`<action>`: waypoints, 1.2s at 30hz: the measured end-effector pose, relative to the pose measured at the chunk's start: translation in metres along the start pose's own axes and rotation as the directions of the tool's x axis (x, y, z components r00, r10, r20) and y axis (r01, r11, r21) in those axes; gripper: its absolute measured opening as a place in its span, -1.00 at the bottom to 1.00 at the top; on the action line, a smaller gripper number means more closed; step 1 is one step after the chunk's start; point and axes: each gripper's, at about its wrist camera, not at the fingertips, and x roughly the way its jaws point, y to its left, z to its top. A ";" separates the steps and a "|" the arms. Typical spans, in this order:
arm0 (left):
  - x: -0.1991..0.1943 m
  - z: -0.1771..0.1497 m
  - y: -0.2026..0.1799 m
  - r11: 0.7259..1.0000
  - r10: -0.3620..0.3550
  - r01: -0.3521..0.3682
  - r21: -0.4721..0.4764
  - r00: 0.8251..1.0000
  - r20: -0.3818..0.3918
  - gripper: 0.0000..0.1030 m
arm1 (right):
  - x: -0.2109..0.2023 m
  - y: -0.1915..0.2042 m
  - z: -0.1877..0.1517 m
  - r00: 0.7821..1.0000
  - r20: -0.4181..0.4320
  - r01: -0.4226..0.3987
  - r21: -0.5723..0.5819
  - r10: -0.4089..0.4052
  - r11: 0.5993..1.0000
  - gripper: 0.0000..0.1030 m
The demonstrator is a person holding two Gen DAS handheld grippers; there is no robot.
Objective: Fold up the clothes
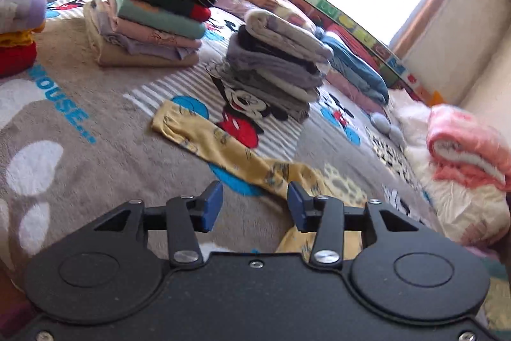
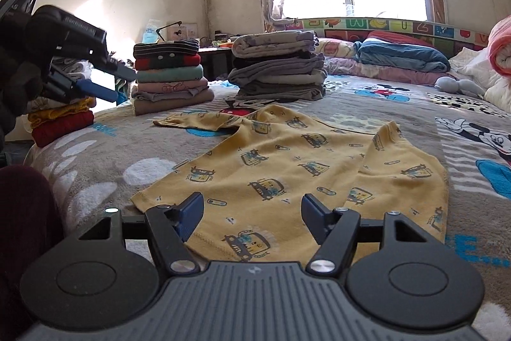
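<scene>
Before the grey folded stack, the yellow shirt lies flat on the bed for folding; both grippers, left and right, hover with fingers released, grasping nothing.

"MOUSE..." is printed in blue on the grey blanket. Single letters, seemingly W, C, U and Z, are shown on the alphabet mat under the window.
</scene>
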 end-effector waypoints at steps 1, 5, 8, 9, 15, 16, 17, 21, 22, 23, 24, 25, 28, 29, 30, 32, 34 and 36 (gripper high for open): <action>0.009 0.008 0.006 0.999 0.008 -0.007 -0.045 1.000 0.007 -0.18 | 0.001 0.001 -0.001 1.000 -0.006 -0.004 0.000 0.004 1.000 0.32; 0.054 0.030 0.038 0.980 0.056 -0.054 -0.192 0.998 0.007 -0.18 | -0.001 0.005 -0.003 1.000 -0.011 -0.027 -0.005 0.026 1.000 0.33; 0.086 0.043 0.057 0.968 0.131 -0.126 -0.217 0.991 0.011 -0.18 | -0.002 0.006 -0.003 0.999 -0.008 -0.051 0.000 0.051 0.999 0.37; 0.096 0.047 0.062 0.964 0.166 -0.161 -0.213 0.986 0.005 -0.18 | -0.002 0.005 -0.002 0.998 0.001 -0.063 0.008 0.063 0.998 0.48; 0.143 0.056 0.081 0.940 0.255 -0.263 -0.217 0.965 -0.067 -0.18 | 0.010 0.001 0.001 0.994 0.004 -0.113 0.051 0.113 0.992 0.61; 0.148 0.054 0.084 0.938 0.264 -0.274 -0.211 0.962 -0.077 -0.20 | 0.013 0.000 -0.001 0.993 -0.009 -0.116 0.057 0.116 0.992 0.61; 0.152 0.052 0.088 0.937 0.276 -0.287 -0.201 0.958 -0.080 -0.22 | 0.016 -0.001 -0.002 0.992 -0.019 -0.121 0.064 0.123 0.991 0.61; 0.163 0.061 0.074 0.951 0.284 -0.288 -0.109 0.957 -0.055 -0.89 | 0.025 -0.002 -0.009 0.990 -0.045 -0.127 0.084 0.131 0.988 0.61; 0.162 0.066 0.069 0.961 0.260 -0.263 -0.088 0.965 -0.046 -0.90 | 0.027 -0.003 -0.010 0.990 -0.049 -0.127 0.088 0.131 0.988 0.61; 0.159 0.072 0.060 0.970 0.236 -0.237 -0.053 0.971 -0.025 -0.91 | 0.027 -0.004 -0.011 0.990 -0.051 -0.127 0.094 0.132 0.987 0.61; 0.152 0.079 0.050 0.977 0.212 -0.212 -0.010 0.977 0.004 -0.92 | 0.028 -0.005 -0.012 0.990 -0.052 -0.128 0.100 0.134 0.987 0.61; 0.143 0.085 0.043 0.983 0.185 -0.185 0.006 0.982 0.024 -0.92 | 0.028 -0.005 -0.012 0.990 -0.052 -0.128 0.103 0.134 0.986 0.61; 0.108 0.102 0.033 0.994 0.107 -0.107 -0.004 0.993 0.052 -0.92 | 0.028 -0.006 -0.013 0.990 -0.053 -0.127 0.109 0.133 0.986 0.61; 0.099 0.104 0.032 0.995 0.102 -0.102 0.001 0.993 0.052 -0.92 | 0.028 -0.006 -0.013 0.990 -0.053 -0.126 0.109 0.132 0.986 0.61; 0.091 0.103 0.033 0.994 0.107 -0.108 0.005 0.993 0.045 -0.92 | 0.027 -0.006 -0.013 0.990 -0.053 -0.125 0.108 0.131 0.986 0.61; 0.083 0.097 0.044 0.991 0.133 -0.133 0.000 0.991 0.016 -0.92 | 0.027 -0.006 -0.013 0.990 -0.053 -0.121 0.110 0.128 0.987 0.61; 0.084 0.088 0.057 0.984 0.175 -0.175 -0.012 0.984 -0.019 -0.92 | 0.027 -0.005 -0.012 0.991 -0.054 -0.118 0.107 0.124 0.987 0.61; 0.083 0.075 0.072 0.979 0.199 -0.201 -0.027 0.978 -0.063 -0.92 | 0.026 -0.004 -0.013 0.991 -0.054 -0.113 0.104 0.119 0.988 0.62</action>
